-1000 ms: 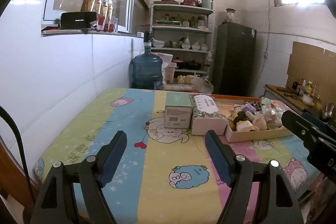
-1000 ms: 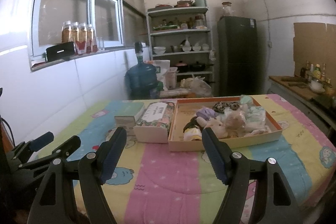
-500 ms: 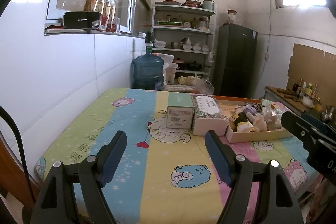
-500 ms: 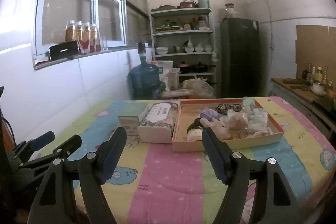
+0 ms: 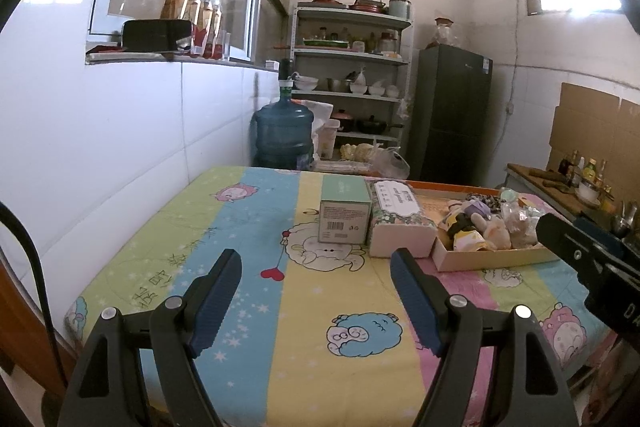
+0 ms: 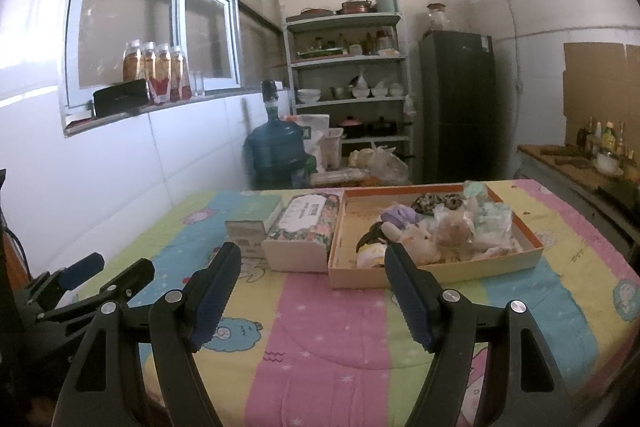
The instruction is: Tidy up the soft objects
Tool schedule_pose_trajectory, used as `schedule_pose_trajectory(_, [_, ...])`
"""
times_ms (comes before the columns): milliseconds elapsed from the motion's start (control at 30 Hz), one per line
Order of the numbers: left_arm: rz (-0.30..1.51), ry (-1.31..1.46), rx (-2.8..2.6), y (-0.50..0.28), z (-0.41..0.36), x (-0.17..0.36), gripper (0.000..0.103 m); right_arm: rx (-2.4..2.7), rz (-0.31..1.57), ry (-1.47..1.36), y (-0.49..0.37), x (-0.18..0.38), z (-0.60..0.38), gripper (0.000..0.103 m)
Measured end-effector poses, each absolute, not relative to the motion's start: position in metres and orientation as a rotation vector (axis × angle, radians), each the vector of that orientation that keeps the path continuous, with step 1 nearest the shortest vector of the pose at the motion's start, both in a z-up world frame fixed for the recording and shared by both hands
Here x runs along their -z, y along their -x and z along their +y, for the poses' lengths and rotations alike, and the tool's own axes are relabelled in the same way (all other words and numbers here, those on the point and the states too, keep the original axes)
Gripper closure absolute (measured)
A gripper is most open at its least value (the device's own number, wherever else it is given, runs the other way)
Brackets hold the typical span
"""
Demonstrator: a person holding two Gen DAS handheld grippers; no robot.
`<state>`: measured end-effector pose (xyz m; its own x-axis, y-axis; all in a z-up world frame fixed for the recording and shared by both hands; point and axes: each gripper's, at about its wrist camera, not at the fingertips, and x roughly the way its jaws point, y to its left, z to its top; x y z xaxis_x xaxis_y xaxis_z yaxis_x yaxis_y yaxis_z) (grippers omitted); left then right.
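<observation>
Tray (image 6: pixel 436 277) mid-table; bare cloth (image 6: pixel 328 339) before it.

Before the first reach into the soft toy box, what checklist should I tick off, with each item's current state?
1. Left gripper open and empty: ok.
2. Right gripper open and empty: ok.
3. Cardboard tray of soft toys in view, nothing over it: ok.
4. Floral tissue box and green box set beside the tray, not in it: ok.
5. Bare tablecloth between grippers and tray: ok.
6. Where the toys should go: cannot tell.
</observation>
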<state>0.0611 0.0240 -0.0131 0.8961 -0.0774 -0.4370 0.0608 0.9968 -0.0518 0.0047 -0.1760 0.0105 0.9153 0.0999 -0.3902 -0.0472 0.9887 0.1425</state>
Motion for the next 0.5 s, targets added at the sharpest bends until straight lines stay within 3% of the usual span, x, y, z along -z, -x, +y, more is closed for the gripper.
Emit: schedule_pose_trajectory(500, [0.449,0.035,0.075,-0.0590,0.0202,0.0123,0.027,-0.077,0.396,-0.132,-0.0026,-0.0093,-0.1799,0.027])
